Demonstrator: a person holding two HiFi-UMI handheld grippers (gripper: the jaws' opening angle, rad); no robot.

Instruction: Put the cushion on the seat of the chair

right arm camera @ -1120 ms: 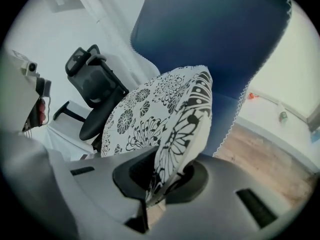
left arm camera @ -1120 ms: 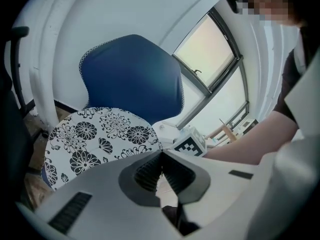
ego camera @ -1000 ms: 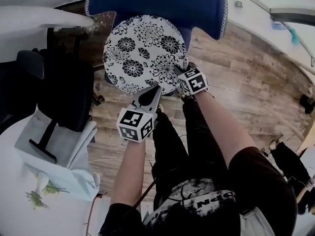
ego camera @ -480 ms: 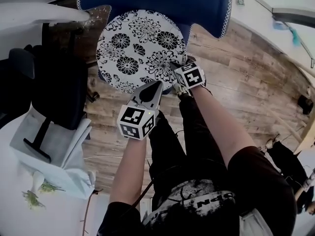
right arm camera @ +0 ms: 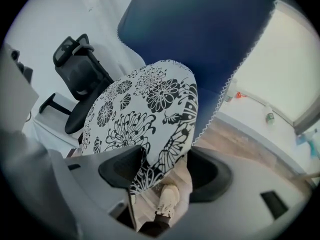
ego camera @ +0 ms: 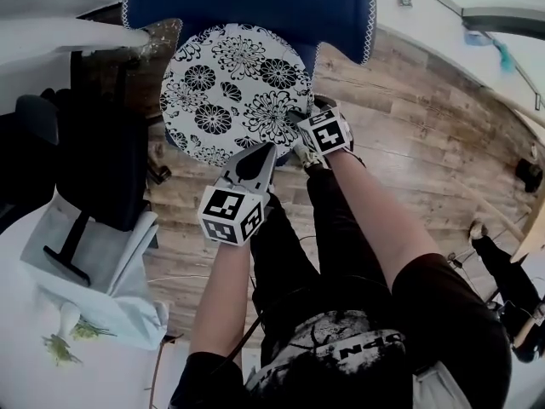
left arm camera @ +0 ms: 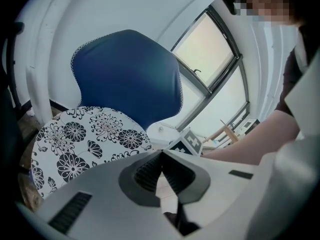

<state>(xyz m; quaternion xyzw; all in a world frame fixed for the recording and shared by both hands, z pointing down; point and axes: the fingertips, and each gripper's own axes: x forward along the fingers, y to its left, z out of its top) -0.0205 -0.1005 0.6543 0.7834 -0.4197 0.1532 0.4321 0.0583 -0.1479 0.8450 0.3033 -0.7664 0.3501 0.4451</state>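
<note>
A round white cushion [ego camera: 230, 92] with black flowers lies on the seat of the blue chair [ego camera: 247, 2]. My right gripper [ego camera: 300, 133] is at the cushion's near right rim. Its jaws have just been opening and now stand wide, with the cushion [right arm camera: 145, 109] edge hanging loosely between them in the right gripper [right arm camera: 165, 170] view. My left gripper [ego camera: 264, 153] hovers just off the cushion's near edge, shut on nothing. In the left gripper [left arm camera: 161, 156] view the cushion [left arm camera: 80, 139] lies ahead to the left, below the chair's back [left arm camera: 125, 74].
A black office chair [ego camera: 94, 152] stands left of the blue one. At lower left a white table [ego camera: 34, 348] carries a small plant. Wooden floor [ego camera: 409, 143] spreads to the right. The person's legs and a pale shoe [right arm camera: 167, 199] are right below the grippers.
The right gripper has edged slightly down and in at the cushion's rim, and the cushion now lies flatter on the seat. The left gripper has stayed put.
</note>
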